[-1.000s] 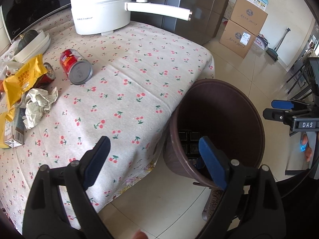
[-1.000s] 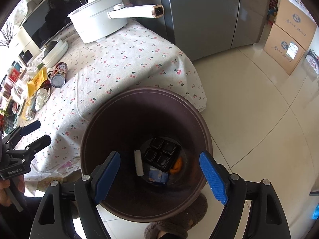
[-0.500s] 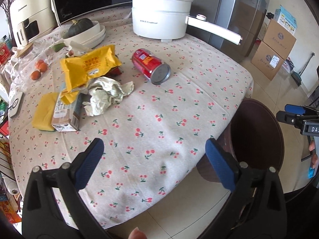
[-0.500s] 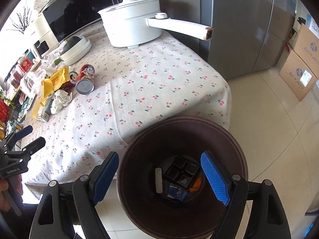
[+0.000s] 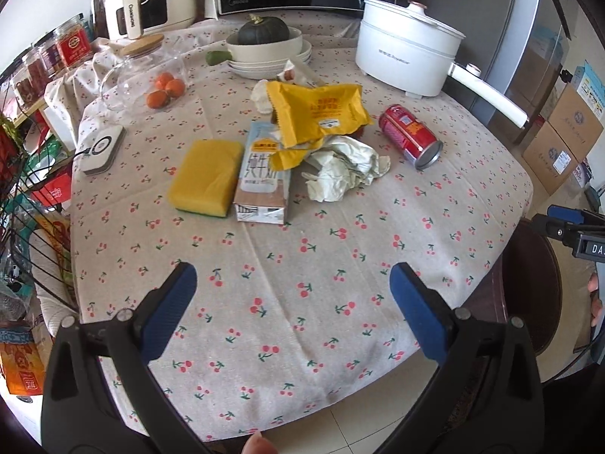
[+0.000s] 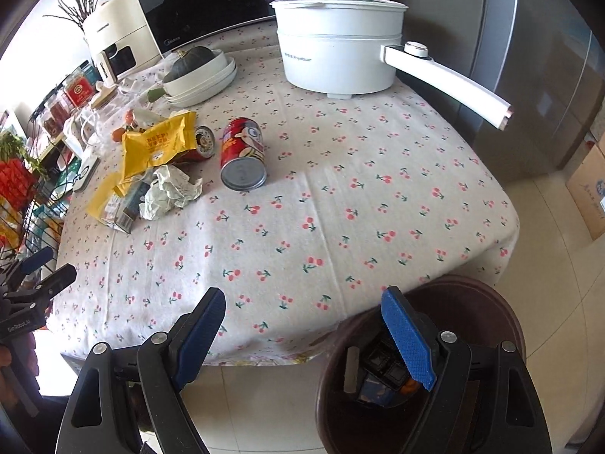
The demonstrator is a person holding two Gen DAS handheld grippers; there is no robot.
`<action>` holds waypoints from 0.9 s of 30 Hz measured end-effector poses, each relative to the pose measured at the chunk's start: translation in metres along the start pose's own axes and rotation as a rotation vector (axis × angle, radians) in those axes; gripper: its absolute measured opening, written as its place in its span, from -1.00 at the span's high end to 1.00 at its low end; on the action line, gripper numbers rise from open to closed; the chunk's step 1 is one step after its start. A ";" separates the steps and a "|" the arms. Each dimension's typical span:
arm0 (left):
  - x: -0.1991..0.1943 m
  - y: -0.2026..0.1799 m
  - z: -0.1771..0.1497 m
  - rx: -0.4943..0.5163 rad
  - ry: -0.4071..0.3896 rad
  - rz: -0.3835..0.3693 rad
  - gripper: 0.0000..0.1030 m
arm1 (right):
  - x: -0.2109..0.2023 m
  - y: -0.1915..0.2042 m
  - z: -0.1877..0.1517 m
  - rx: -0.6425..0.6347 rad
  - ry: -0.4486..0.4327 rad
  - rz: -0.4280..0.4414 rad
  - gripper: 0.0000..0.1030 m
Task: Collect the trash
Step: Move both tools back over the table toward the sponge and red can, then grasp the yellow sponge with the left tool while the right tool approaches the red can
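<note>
Trash lies on the cherry-print tablecloth: a red can [image 5: 410,136] [image 6: 242,153] on its side, a crumpled white paper [image 5: 346,168] [image 6: 168,191], a yellow wrapper [image 5: 319,111] [image 6: 159,143], a carton [image 5: 262,176] [image 6: 121,213] and a second can [image 6: 202,143] behind the wrapper. A brown bin [image 6: 419,367] [image 5: 529,295] stands on the floor at the table's right corner with trash inside. My left gripper [image 5: 293,308] is open and empty over the table's near edge. My right gripper [image 6: 302,335] is open and empty, between table edge and bin.
A yellow sponge [image 5: 206,176], oranges [image 5: 164,90], a white pot with a long handle [image 5: 406,60] [image 6: 340,49], stacked bowls with a squash [image 5: 264,43], a microwave and jars stand further back. A wire rack [image 5: 30,227] is at the left. Cardboard boxes [image 5: 563,132] sit on the floor.
Both grippers swung left and up from the bin toward the table. The trash pile now sits centred ahead of the left gripper; the bin has slid to the lower right.
</note>
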State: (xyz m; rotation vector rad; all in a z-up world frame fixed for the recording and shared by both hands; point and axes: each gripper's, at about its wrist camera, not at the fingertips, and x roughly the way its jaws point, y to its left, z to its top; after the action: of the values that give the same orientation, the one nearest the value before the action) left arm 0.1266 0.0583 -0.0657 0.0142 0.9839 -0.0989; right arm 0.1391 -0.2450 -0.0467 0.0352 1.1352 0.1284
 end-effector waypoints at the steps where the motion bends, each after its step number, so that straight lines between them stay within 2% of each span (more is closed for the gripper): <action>1: 0.000 0.008 0.000 -0.016 0.002 0.008 -0.97 | 0.003 0.005 0.003 -0.005 0.002 0.004 -0.67; 6: 0.008 0.046 0.001 -0.097 0.021 0.027 -0.97 | 0.019 0.029 0.016 -0.027 0.021 0.025 -0.67; 13: 0.042 0.078 0.022 -0.136 0.060 0.068 -0.97 | 0.040 0.045 0.030 -0.061 0.050 0.015 -0.67; 16: 0.060 0.083 0.033 -0.157 0.079 0.074 -0.97 | 0.046 0.047 0.036 -0.055 0.056 0.021 -0.67; 21: 0.089 0.082 0.048 -0.124 0.104 0.126 -0.91 | 0.053 0.049 0.043 -0.039 0.066 0.031 -0.67; 27: 0.113 0.073 0.058 -0.111 0.134 0.076 -0.68 | 0.058 0.052 0.049 -0.028 0.068 0.041 -0.67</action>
State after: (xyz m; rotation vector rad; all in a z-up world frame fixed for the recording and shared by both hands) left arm 0.2436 0.1193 -0.1294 -0.0442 1.1202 0.0265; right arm 0.2034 -0.1841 -0.0734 0.0293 1.2004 0.1834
